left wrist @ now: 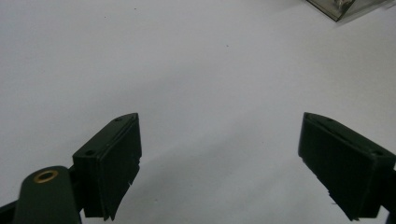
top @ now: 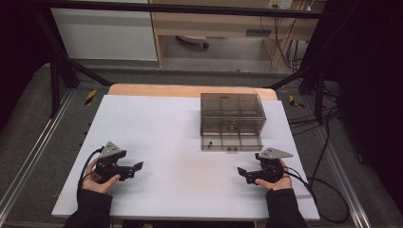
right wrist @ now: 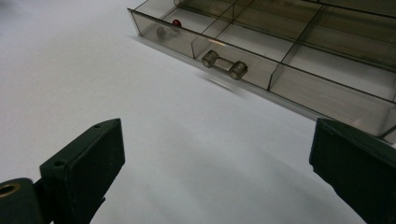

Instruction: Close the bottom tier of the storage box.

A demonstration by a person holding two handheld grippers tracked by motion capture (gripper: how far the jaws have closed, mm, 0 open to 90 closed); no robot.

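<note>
A smoky see-through drawer box (top: 233,111) stands at the back right of the white table (top: 166,142). Its lowest drawer (top: 231,141) is pulled out toward me and is split into compartments. In the right gripper view the drawer (right wrist: 327,93) lies just ahead, with a clear bar handle (right wrist: 224,64) on its front wall and a small red piece (right wrist: 176,22) in the left compartment. My right gripper (top: 244,175) (right wrist: 215,140) is open, empty, short of the drawer. My left gripper (top: 134,169) (left wrist: 219,135) is open over bare table, far left of the box.
A corner of the box (left wrist: 345,7) peeks into the left gripper view at top right. Black cables (top: 328,190) trail off the table's right side. A wooden strip (top: 190,90) edges the far side, with shelving and metal frame bars beyond.
</note>
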